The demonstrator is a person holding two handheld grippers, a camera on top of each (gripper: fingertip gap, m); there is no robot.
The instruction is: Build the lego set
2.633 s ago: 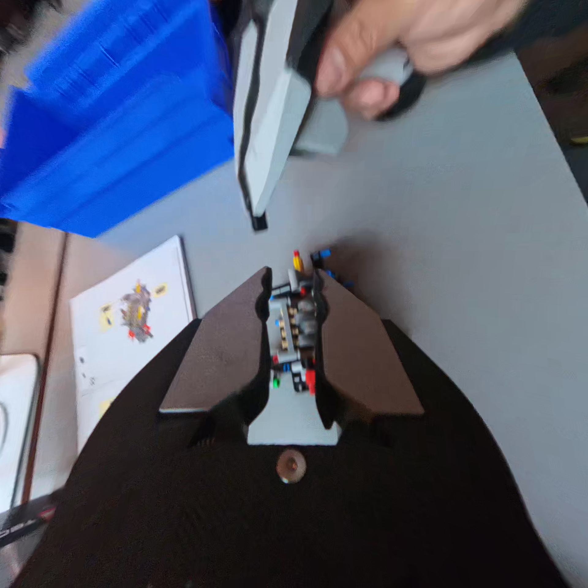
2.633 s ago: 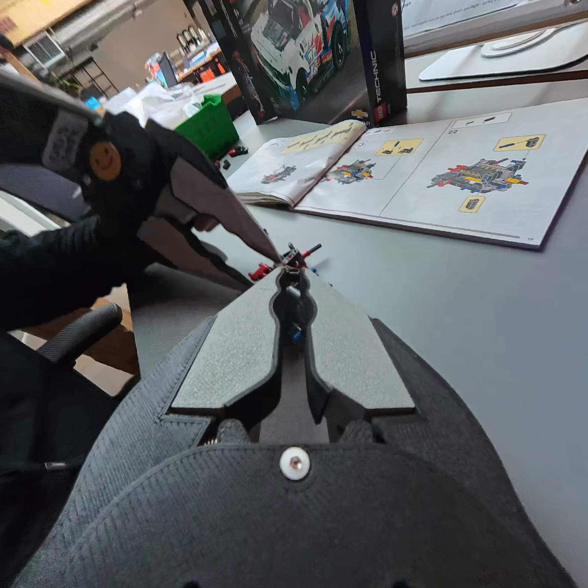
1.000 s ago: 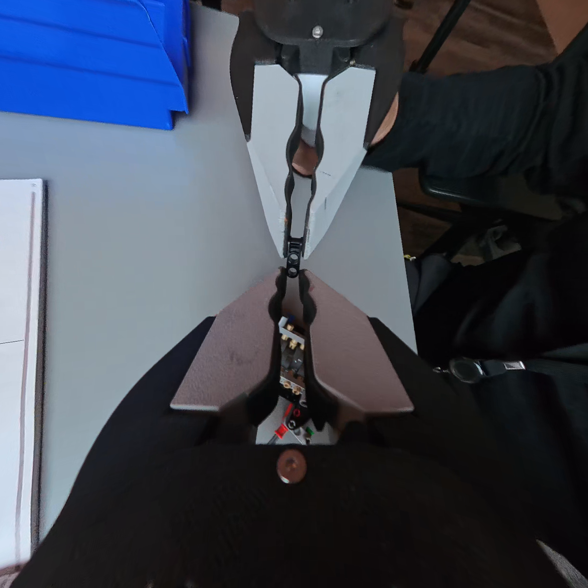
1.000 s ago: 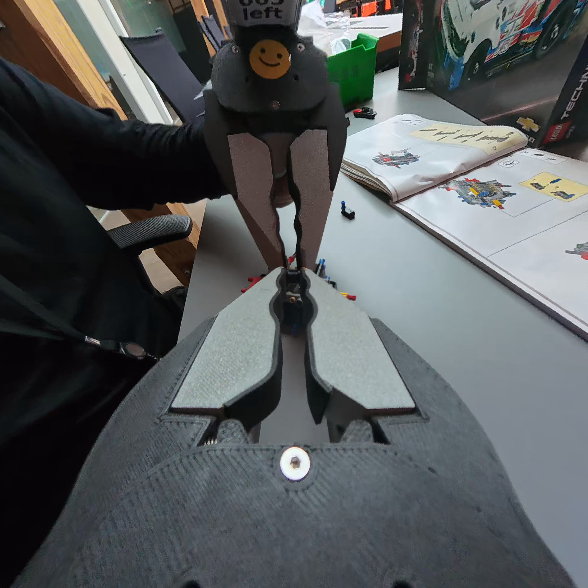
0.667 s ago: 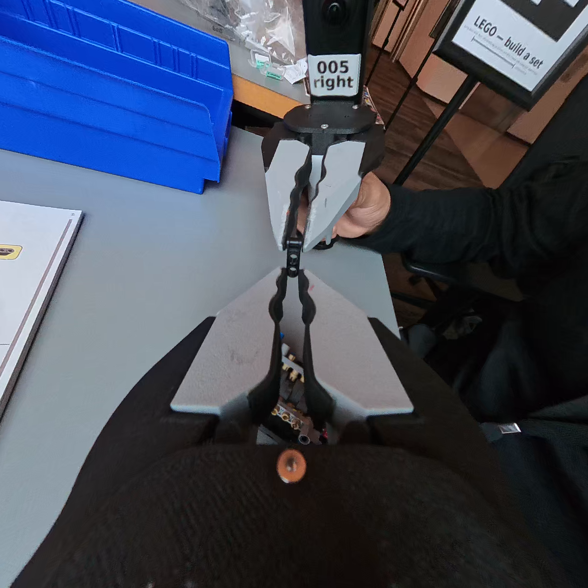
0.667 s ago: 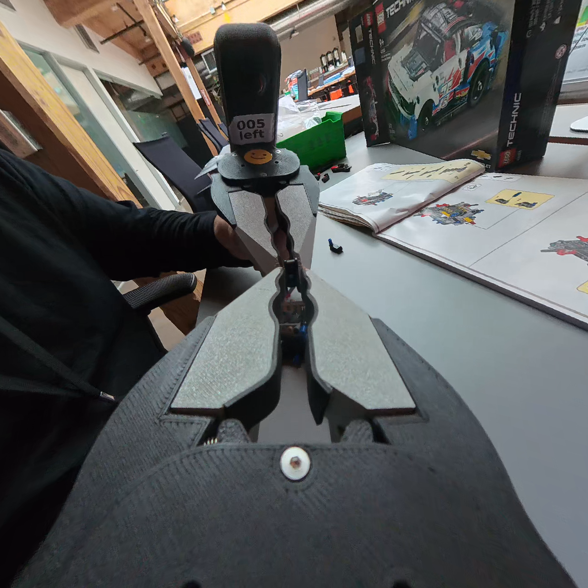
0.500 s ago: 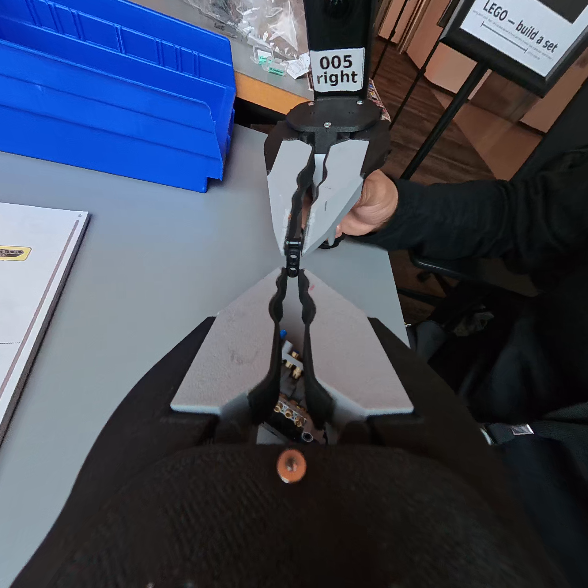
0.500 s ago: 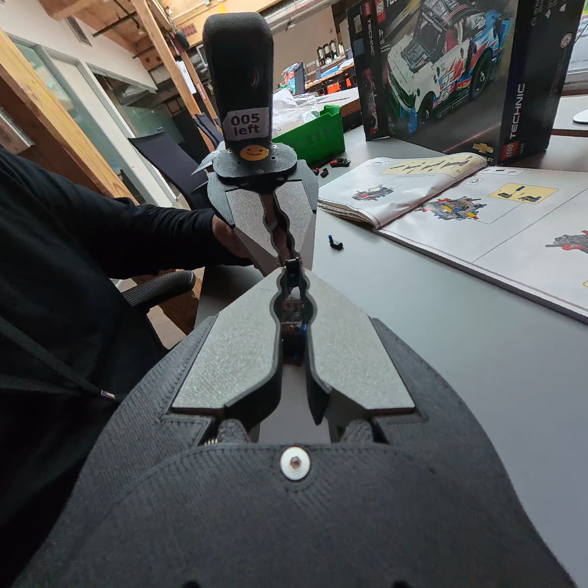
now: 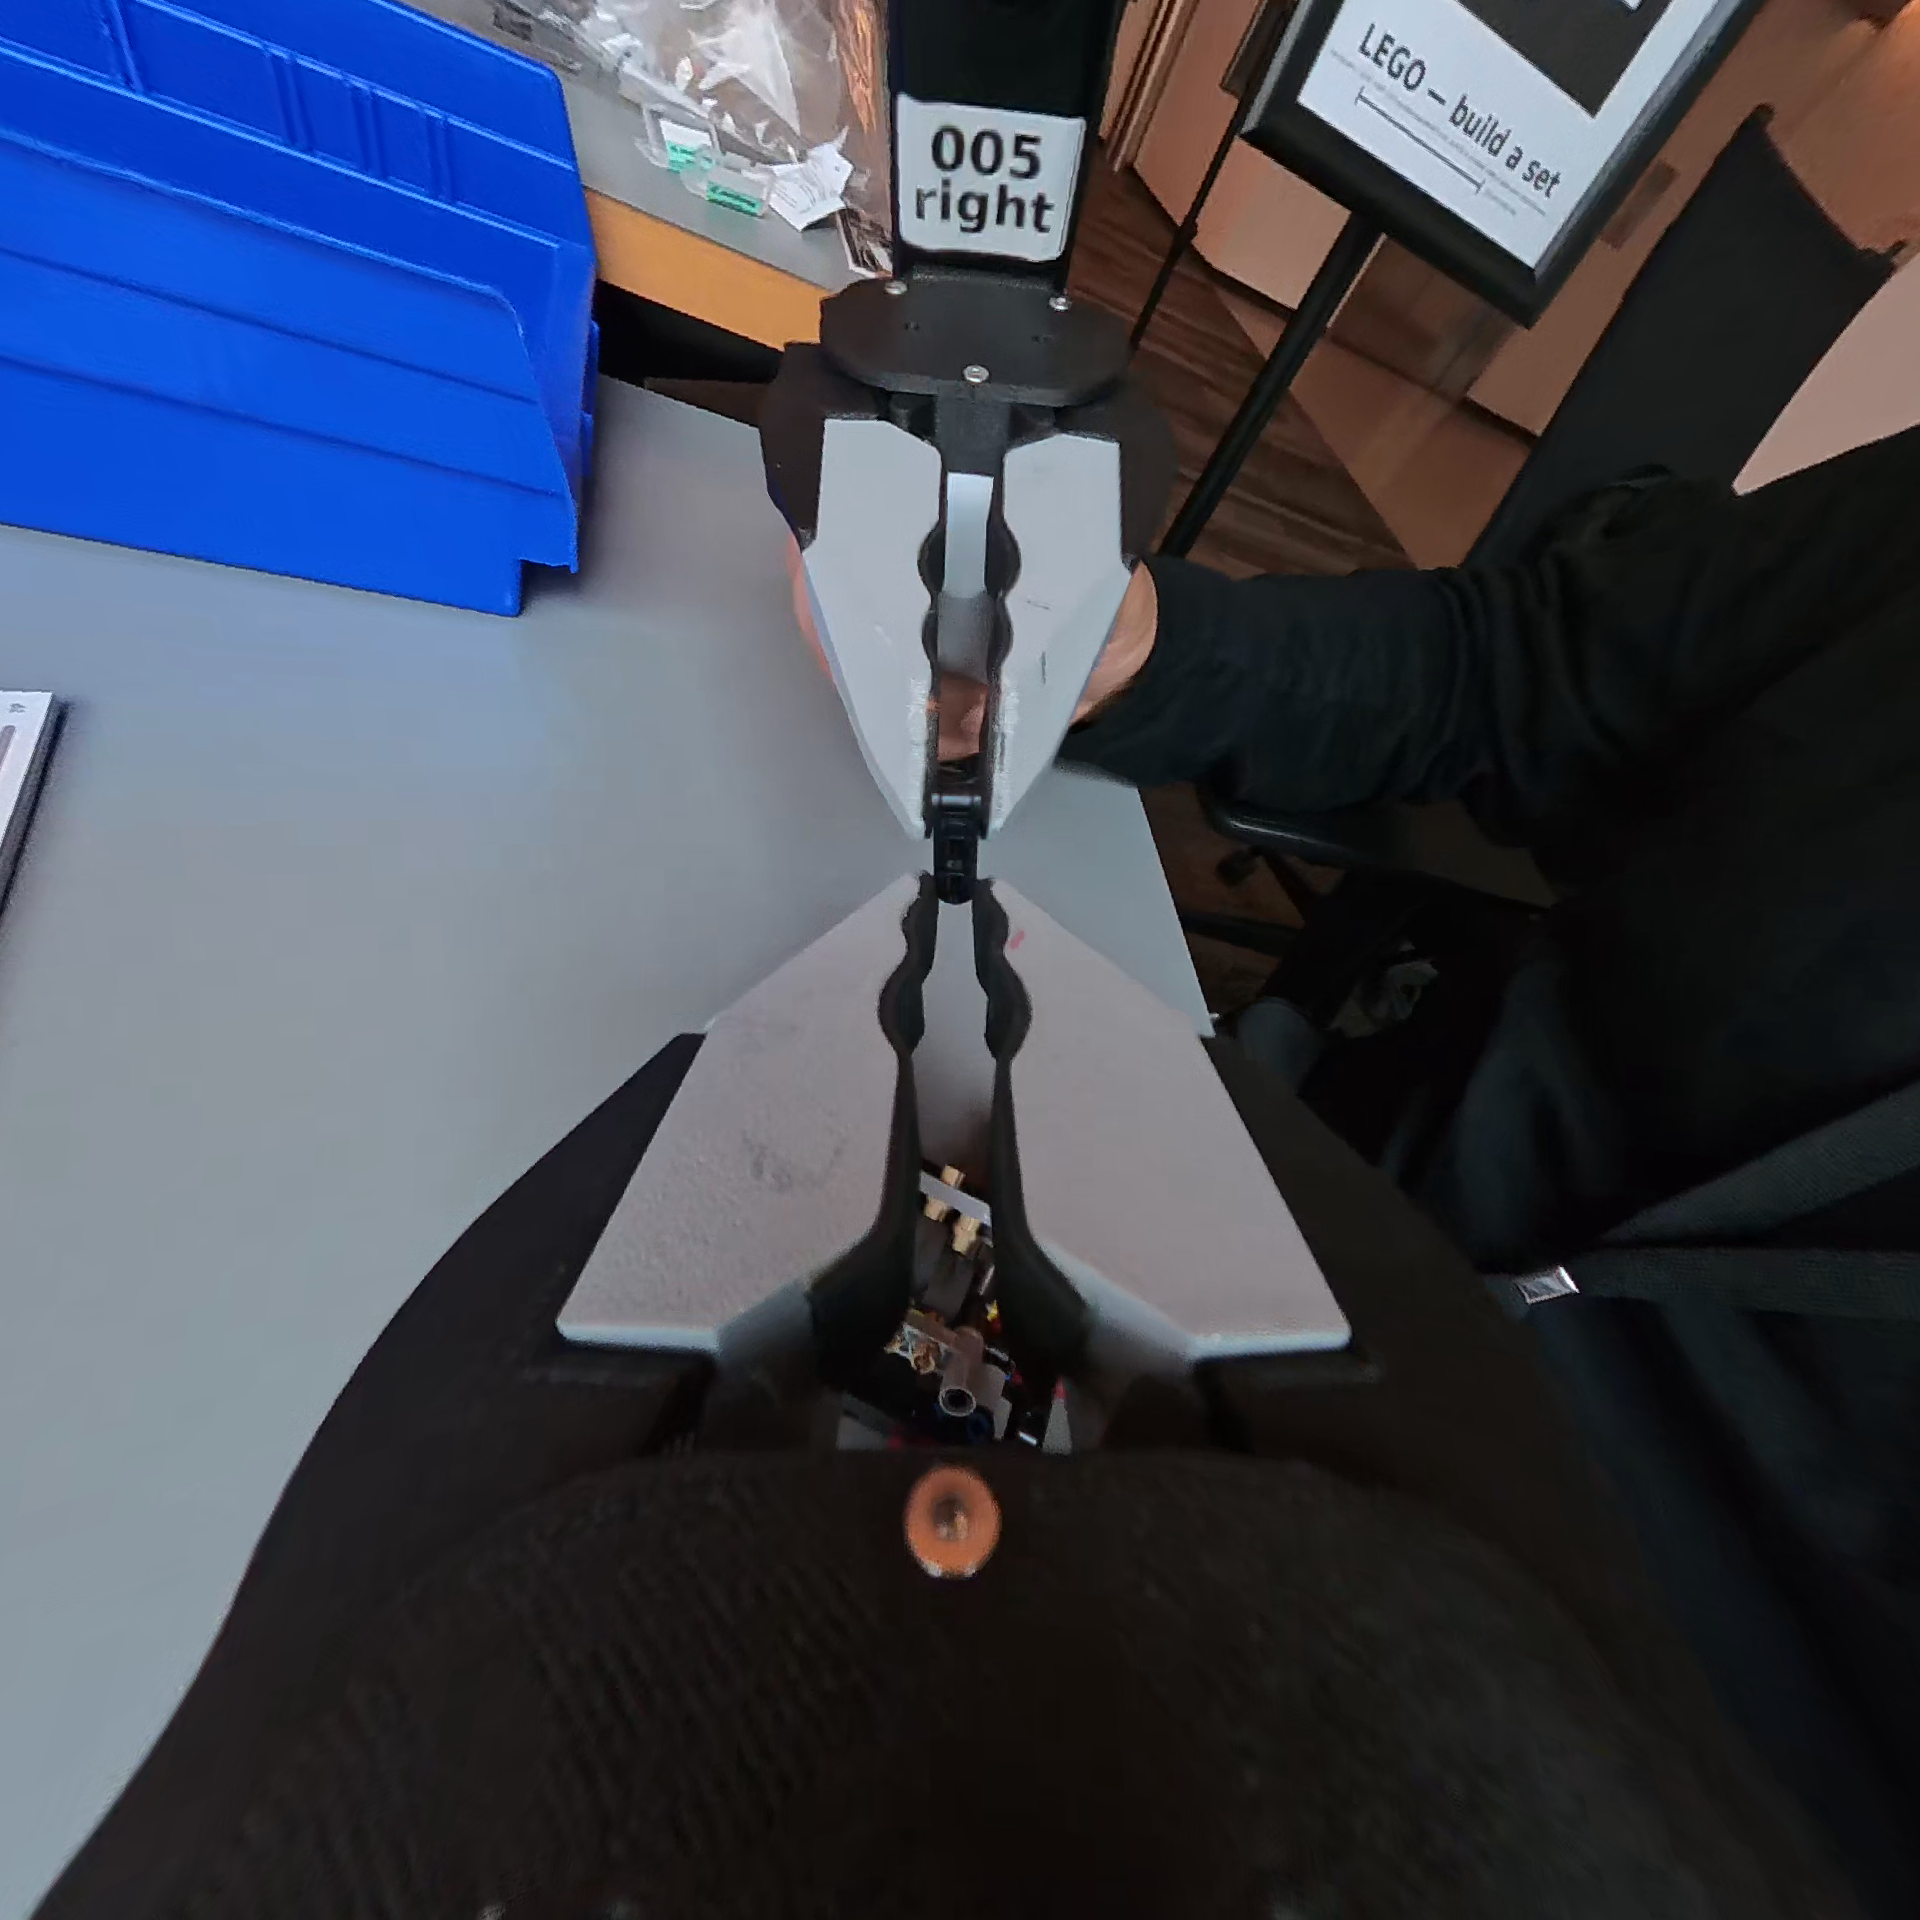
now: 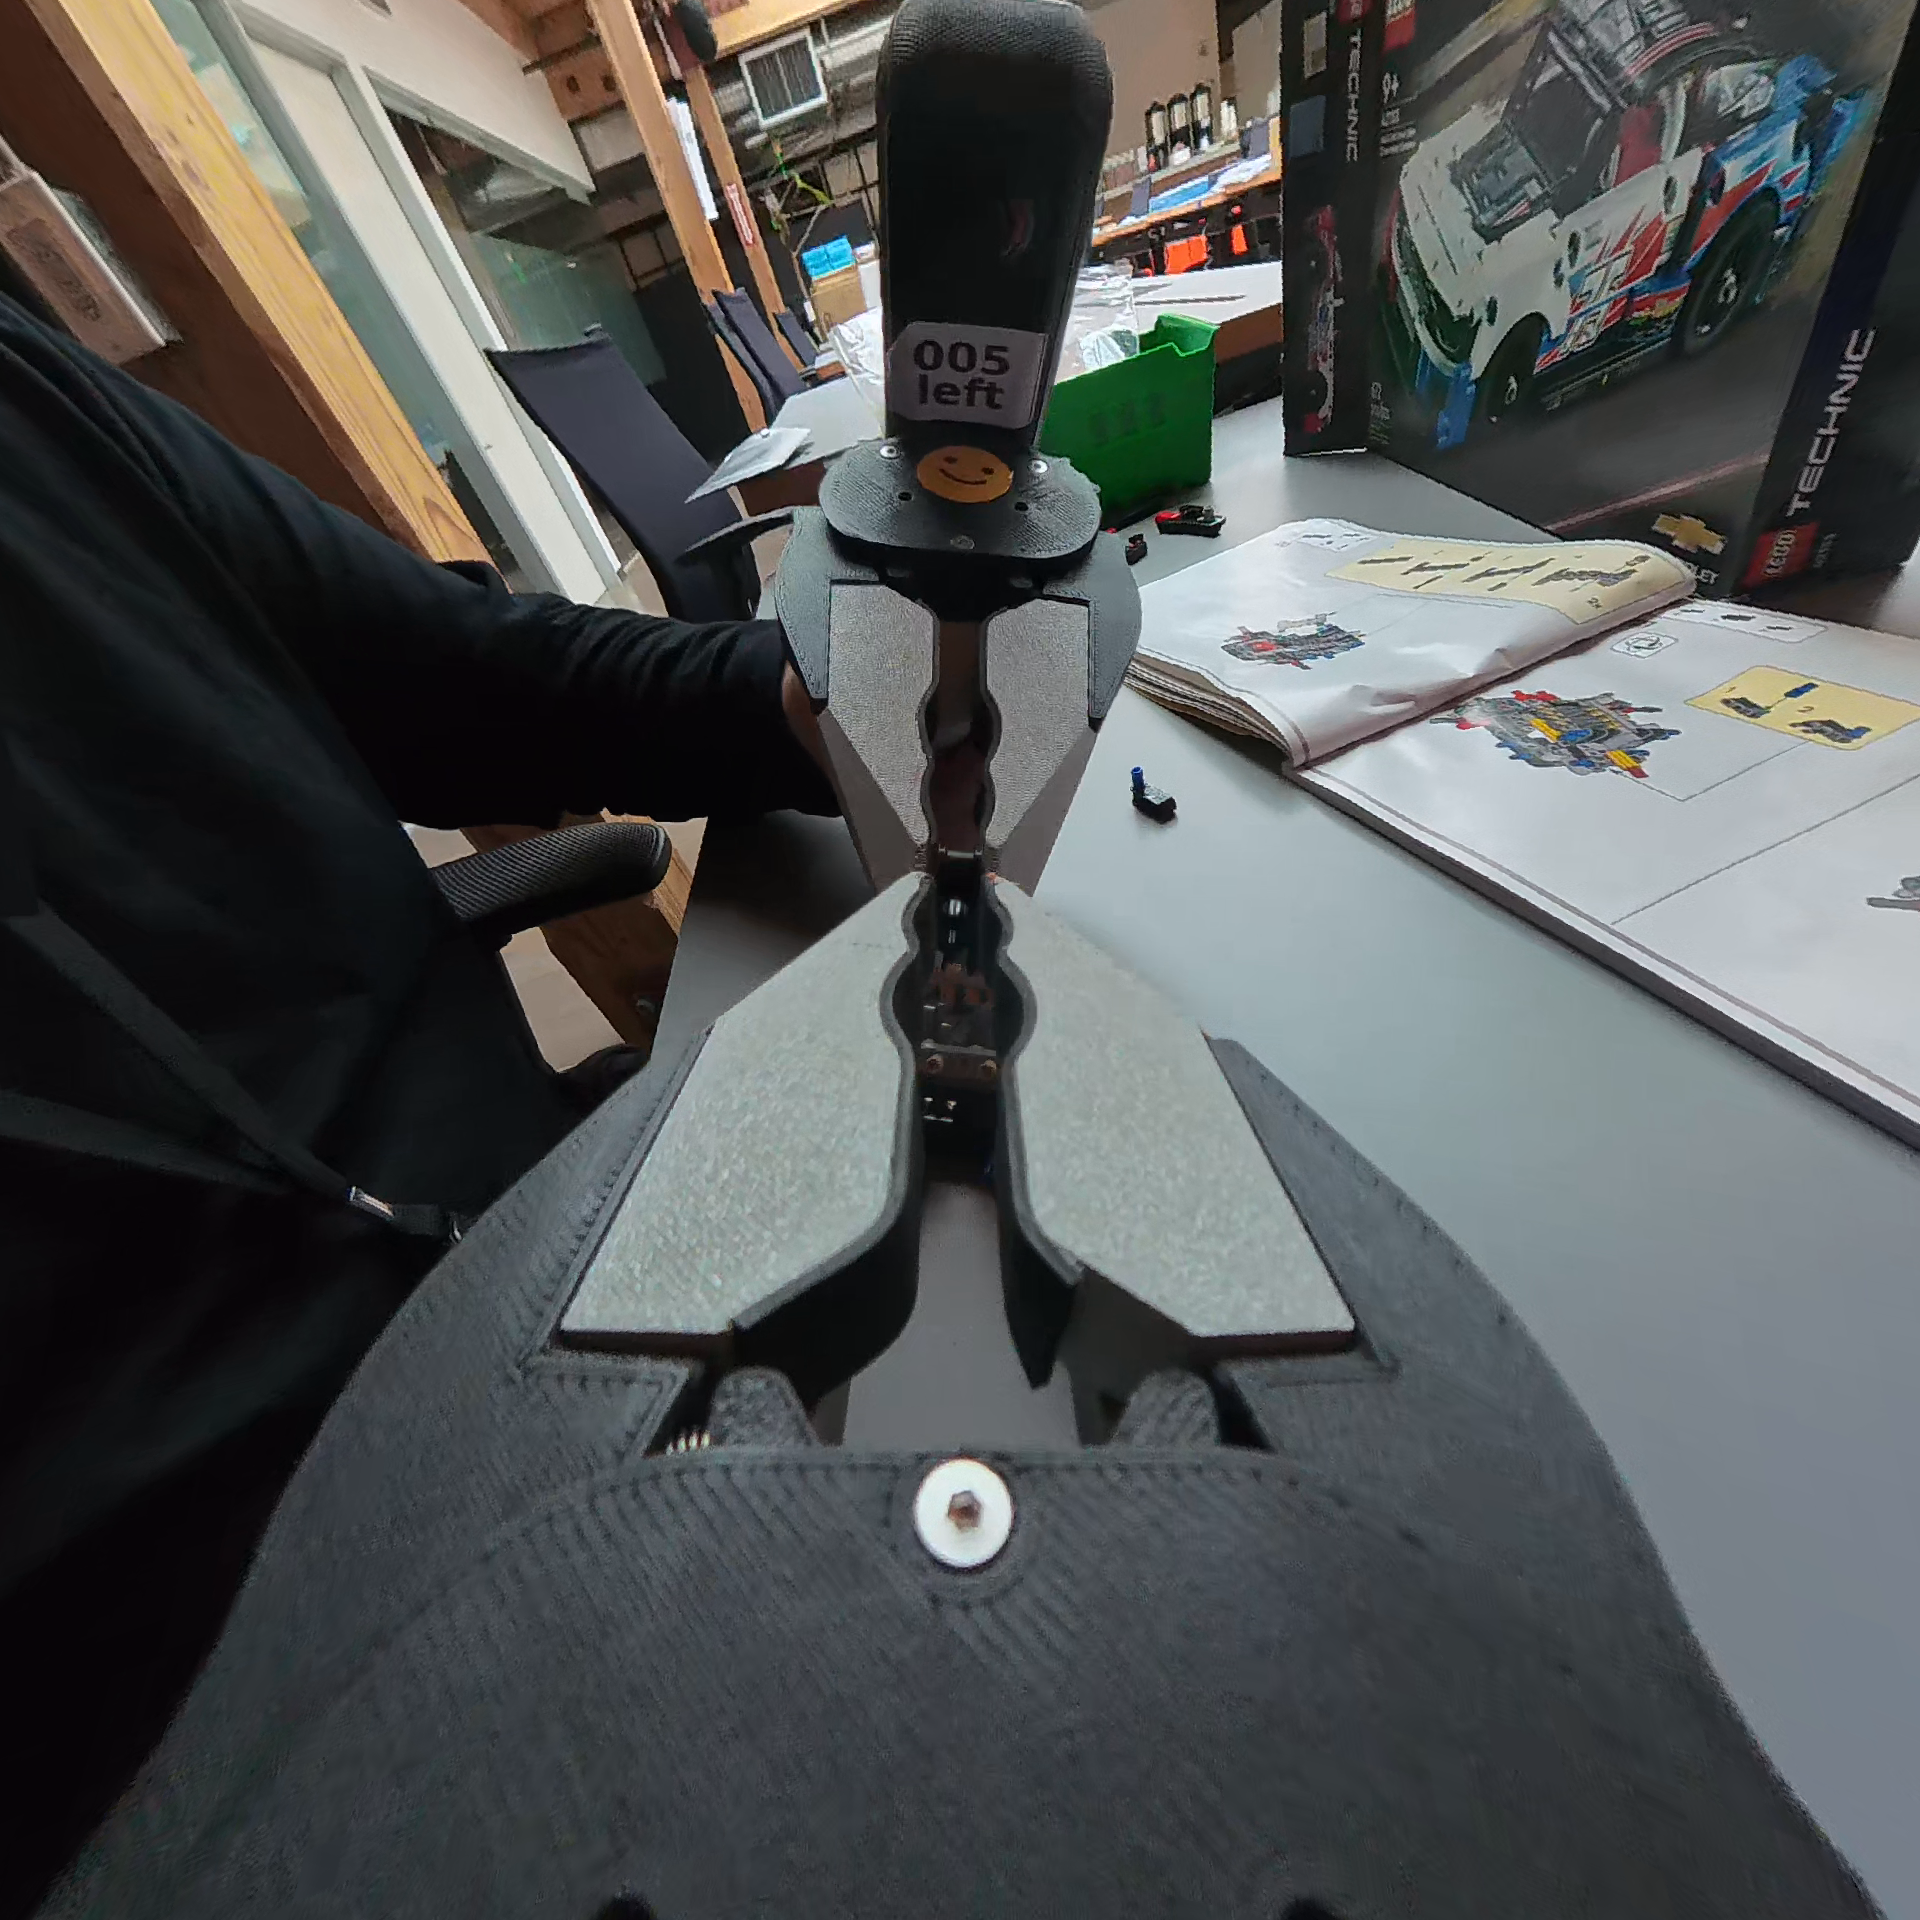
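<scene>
A small black lego beam (image 9: pixel 954 844) sits between the tips of both grippers, which meet tip to tip above the grey table (image 9: pixel 416 883). My right gripper (image 9: pixel 958 816) faces me in the left wrist view and is shut on the beam's far end. My left gripper (image 9: pixel 951 891) pinches its near end. In the right wrist view the beam (image 10: pixel 956 916) lies between my right gripper's tips (image 10: pixel 956 894), with the left gripper (image 10: pixel 958 854) opposite. The partly built lego assembly (image 9: pixel 951 1299) lies on the table below, seen through the finger gap.
Blue bins (image 9: pixel 281 312) stand at the back left of the table. An open instruction booklet (image 10: pixel 1558 790), the set's box (image 10: pixel 1558 260) and a green bin (image 10: pixel 1132 416) lie on the other side. A small loose piece (image 10: pixel 1151 800) is near the booklet. The table edge (image 9: pixel 1164 914) is close. Left and right tips are no more than a few centimetres apart.
2.6 s ago my left gripper was open around the assembly on the table. It has since lifted and closed on the beam that the right gripper brought. Both views have tilted up.
</scene>
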